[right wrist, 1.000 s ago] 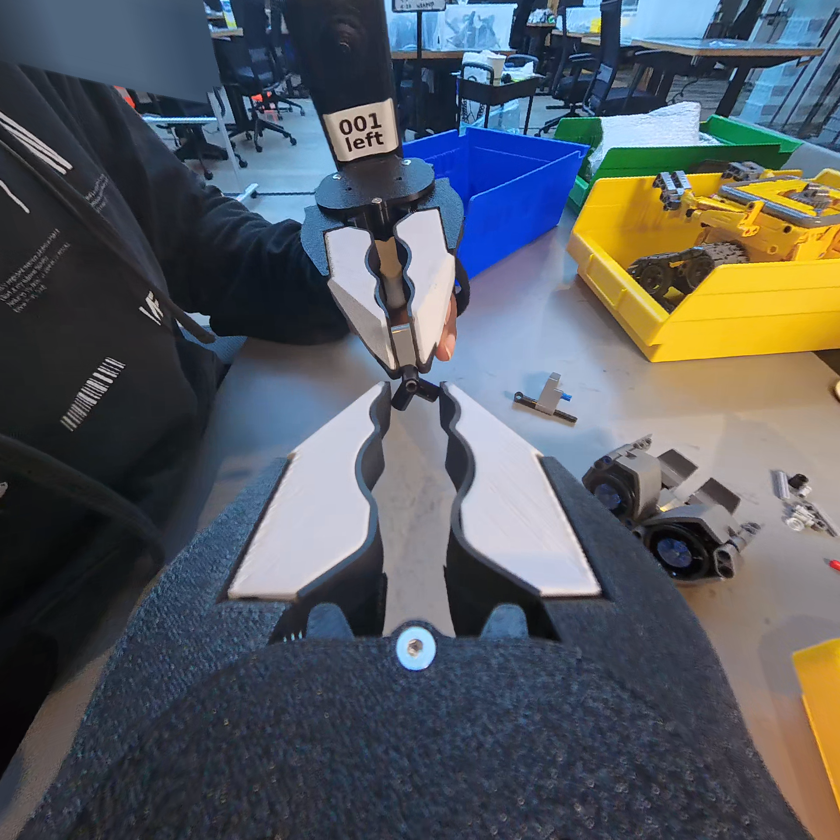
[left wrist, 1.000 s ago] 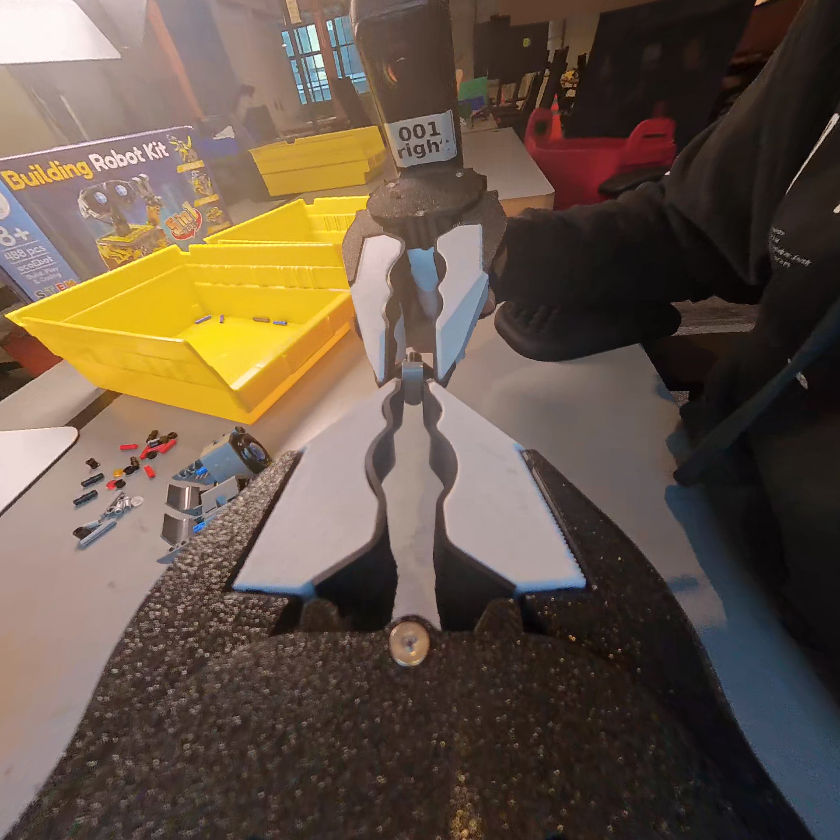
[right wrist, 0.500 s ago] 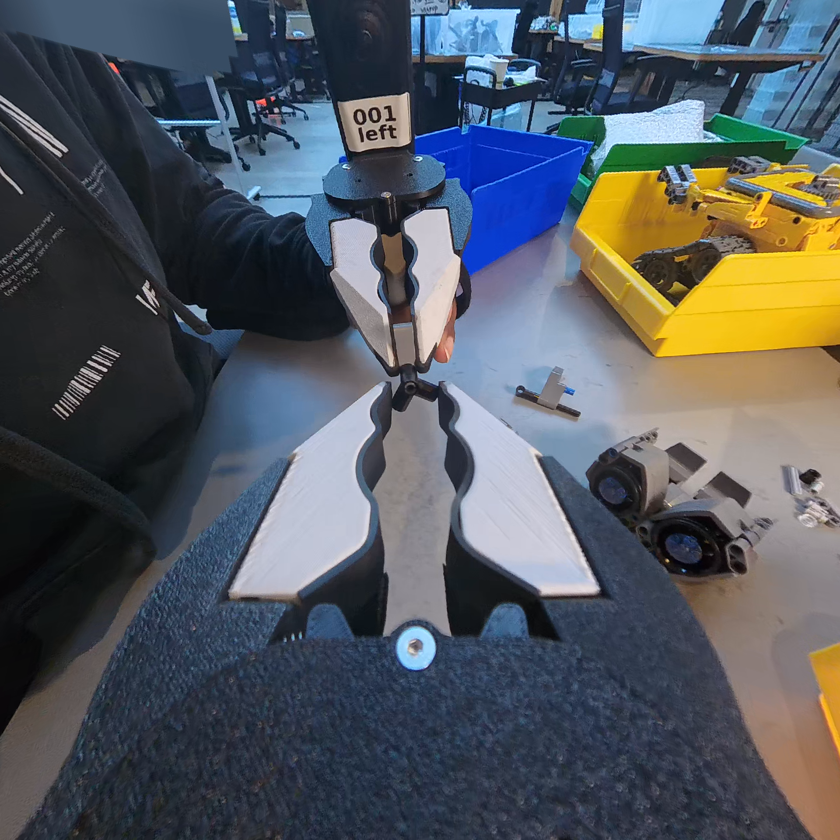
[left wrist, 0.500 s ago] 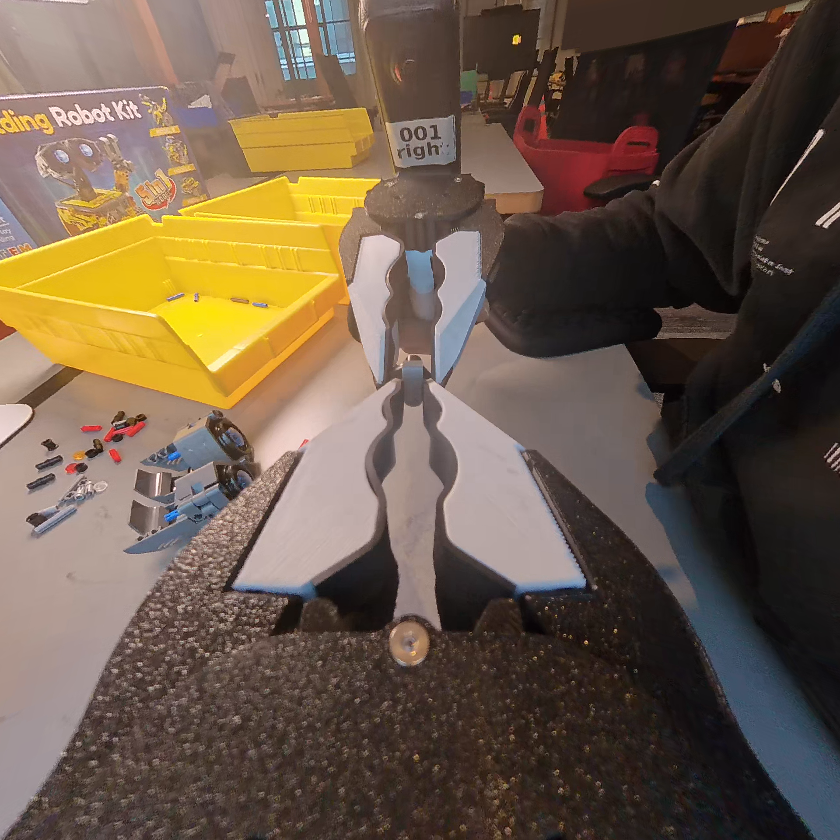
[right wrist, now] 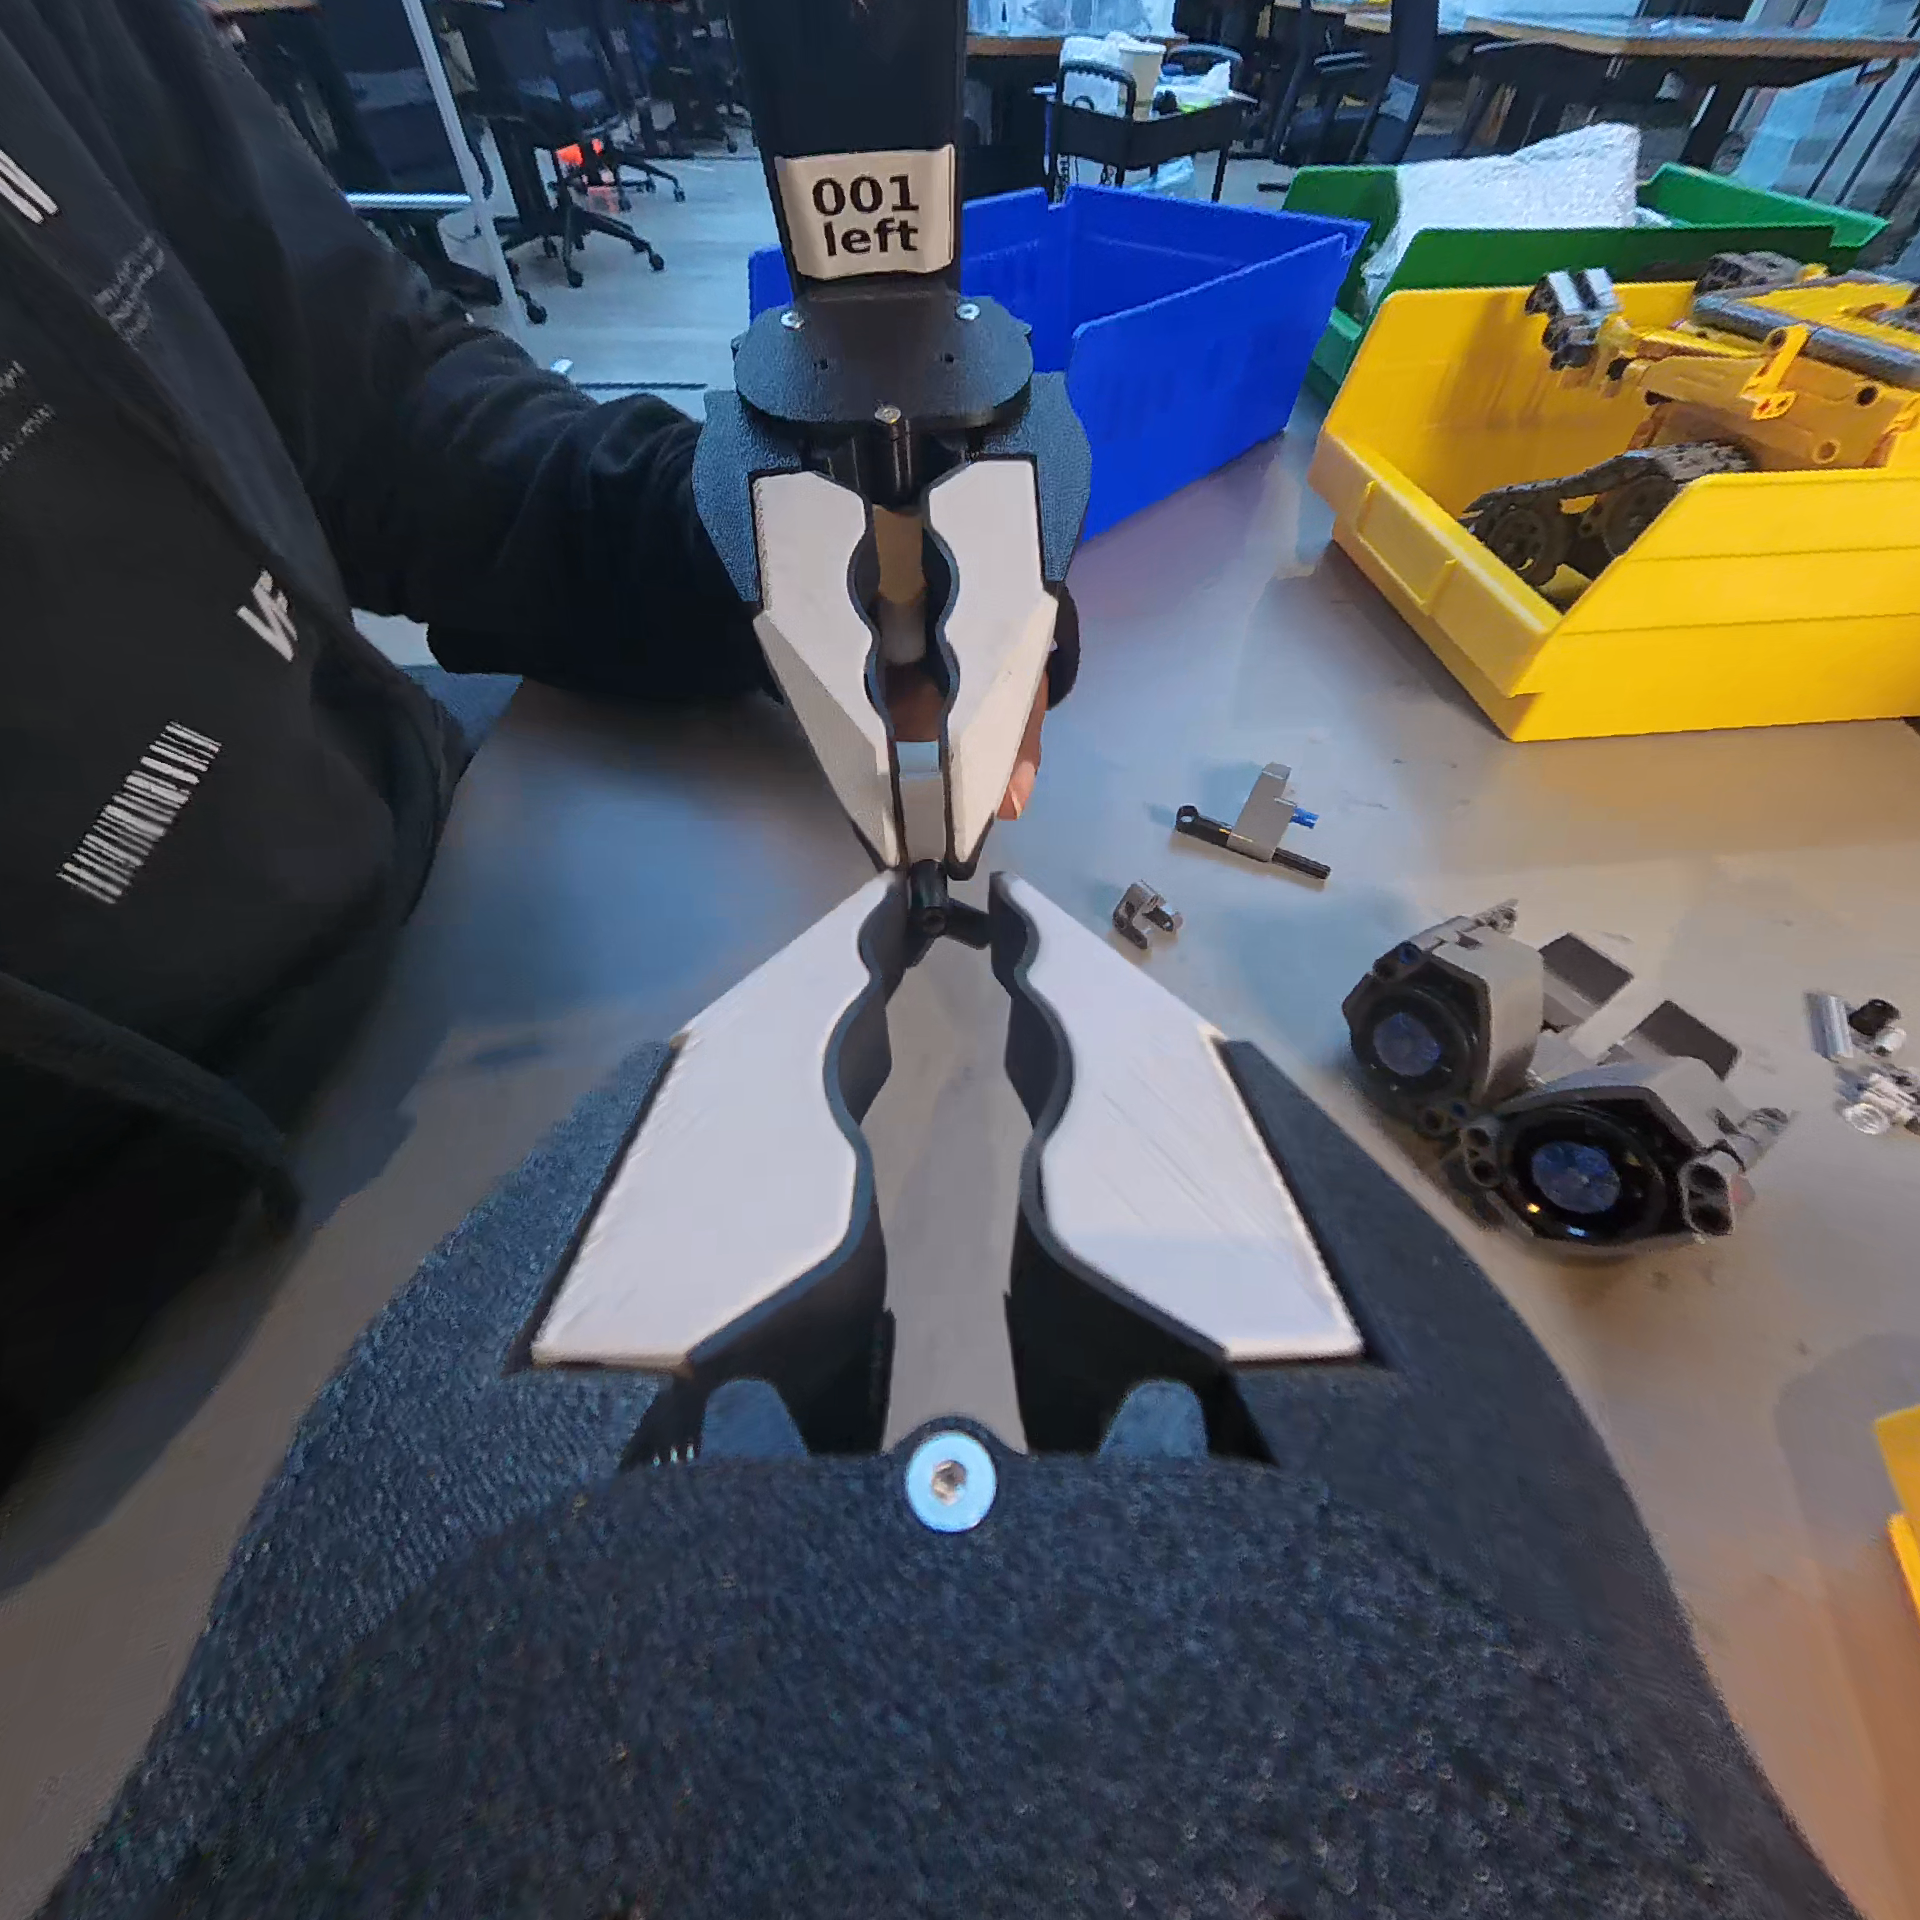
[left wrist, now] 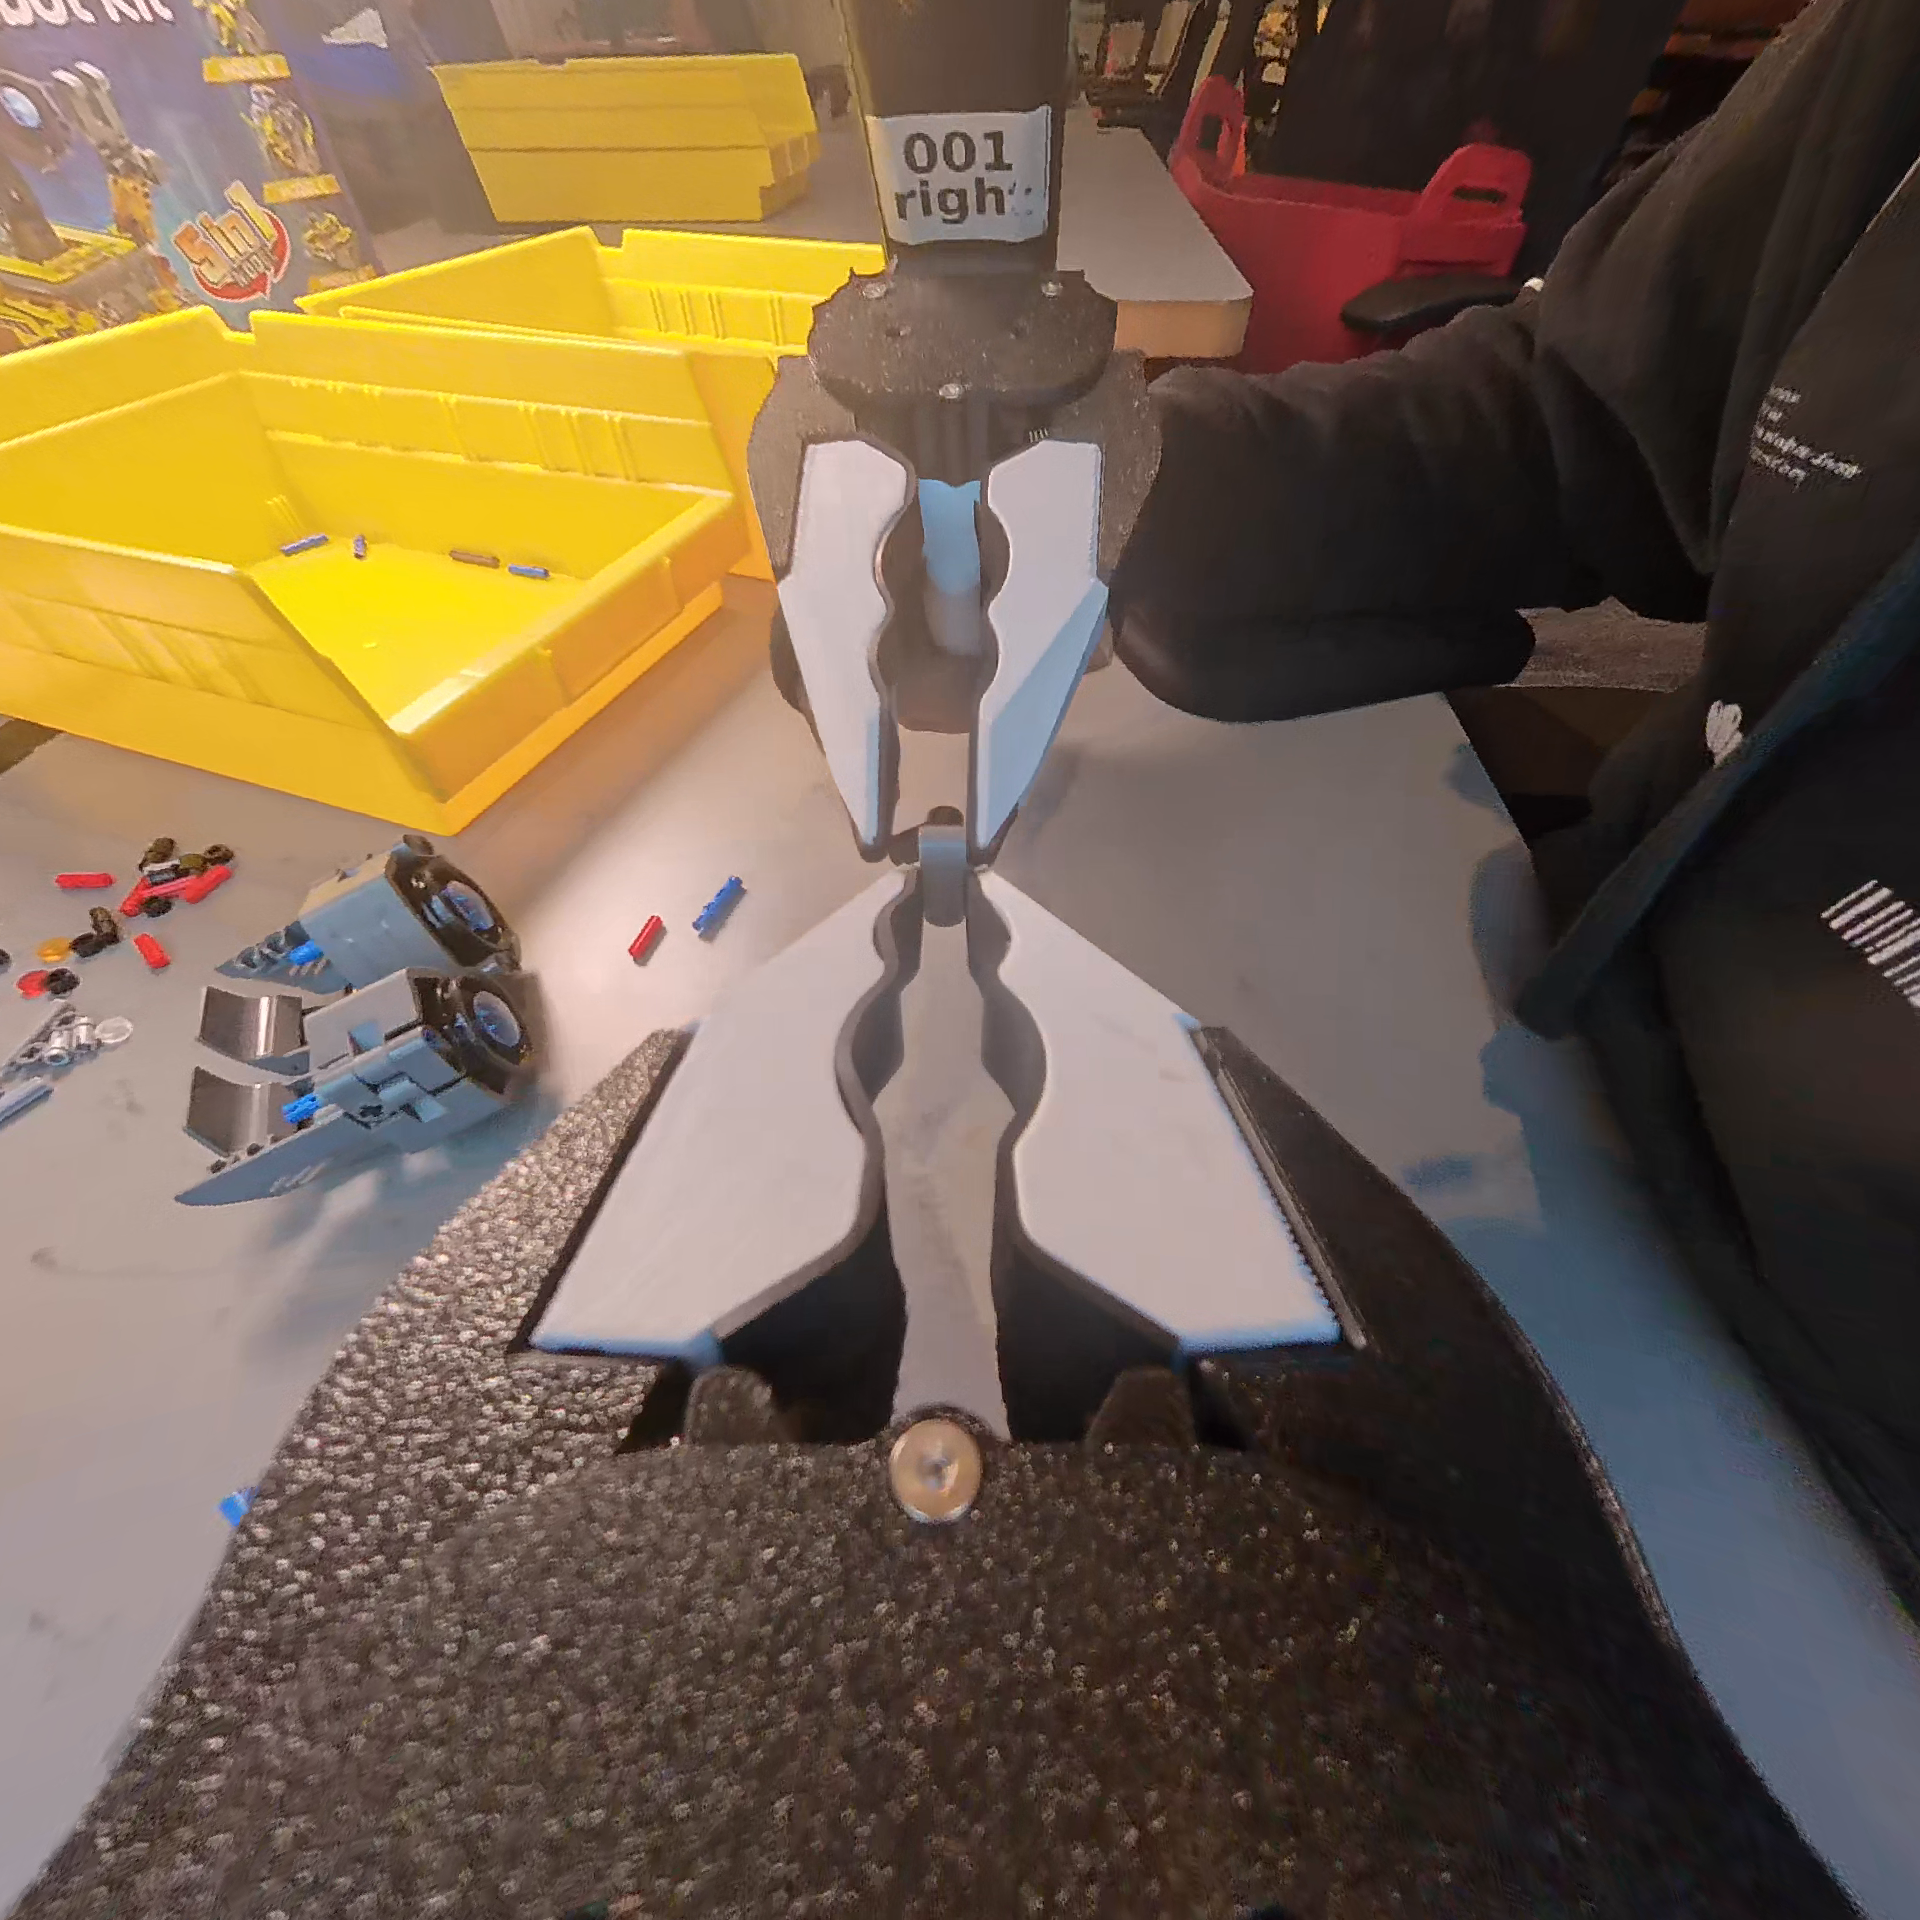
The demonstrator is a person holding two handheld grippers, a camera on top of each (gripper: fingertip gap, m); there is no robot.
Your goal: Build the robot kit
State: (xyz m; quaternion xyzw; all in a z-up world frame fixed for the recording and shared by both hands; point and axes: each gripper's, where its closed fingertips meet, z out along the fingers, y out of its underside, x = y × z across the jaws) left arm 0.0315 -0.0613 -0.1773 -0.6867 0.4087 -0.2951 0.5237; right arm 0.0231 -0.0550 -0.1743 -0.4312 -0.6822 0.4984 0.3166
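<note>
My two grippers meet tip to tip a little above the grey table [left wrist: 1247,935]. My left gripper [left wrist: 940,888] is shut on a small grey piece [left wrist: 941,878]. In the right wrist view the left gripper [right wrist: 920,857] shows from the front with the grey piece [right wrist: 920,795] between its fingers. A small black connector [right wrist: 928,909] sticks out of that piece's end. My right gripper [right wrist: 943,894] is closed down on the black connector, fingers nearly touching the left gripper's tips. The right gripper also shows in the left wrist view [left wrist: 928,847].
A grey twin-lens assembly [left wrist: 395,997] [right wrist: 1538,1091] lies on the table. Small loose pins [left wrist: 135,904] and a grey part on a black axle [right wrist: 1252,821] lie nearby. Yellow bins [left wrist: 208,665] [right wrist: 1662,644], a blue bin [right wrist: 1174,343] and a person's dark sleeves [left wrist: 1403,520] border the space. The tips of both grippers are at nearly the same place.
Both grippers stay tip to tip with the same grip. The pair has shifted together, so the bins and the grey assembly sit differently and the assembly is closer in view.
</note>
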